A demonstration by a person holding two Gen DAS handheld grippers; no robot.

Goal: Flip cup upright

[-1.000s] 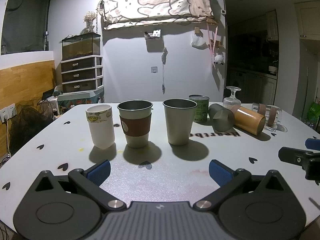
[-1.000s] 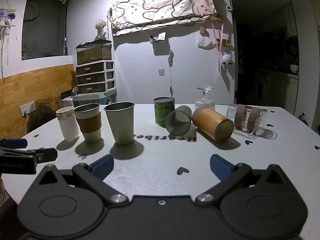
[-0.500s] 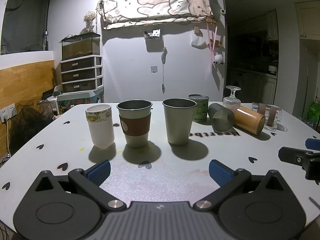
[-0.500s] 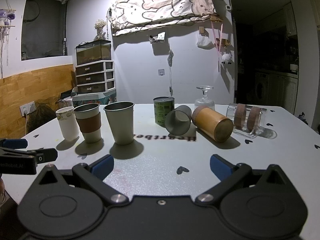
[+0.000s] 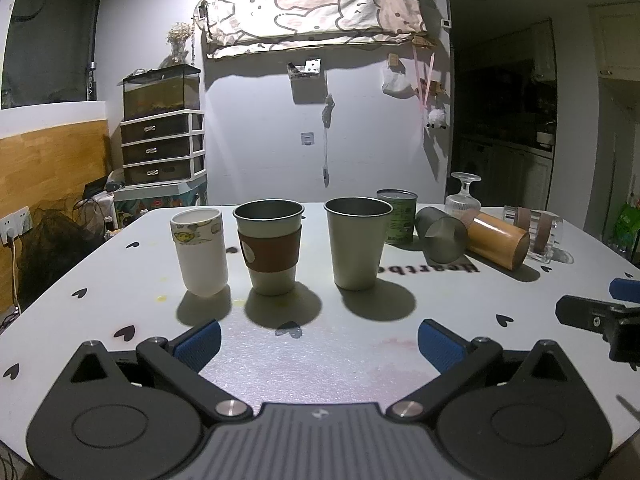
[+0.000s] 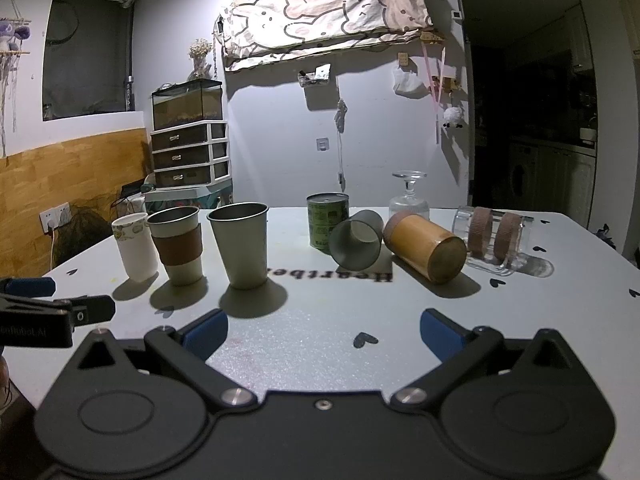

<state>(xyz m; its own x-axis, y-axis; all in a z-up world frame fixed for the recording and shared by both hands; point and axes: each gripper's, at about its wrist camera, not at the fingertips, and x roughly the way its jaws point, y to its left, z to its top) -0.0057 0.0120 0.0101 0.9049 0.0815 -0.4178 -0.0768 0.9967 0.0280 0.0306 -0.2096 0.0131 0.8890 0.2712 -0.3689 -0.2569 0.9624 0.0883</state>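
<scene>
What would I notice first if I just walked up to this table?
Probably three cups standing in a row on the left: a white cup, a sleeved cup and a steel cup. To their right, a small steel cup, a bamboo tumbler and a glass mug lie tipped over.

Green tin (image 6: 327,221), upturned glass (image 6: 409,197), perhaps an aquarium (image 6: 187,104) on drawers (image 6: 191,159).

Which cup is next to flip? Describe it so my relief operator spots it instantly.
Find the green tin can standing mid-table. Right beside it lies the small steel cup on its side, mouth toward the camera, with a bamboo cylinder beyond. Its neighbours are wood or glass; it alone is bare grey metal.
</scene>
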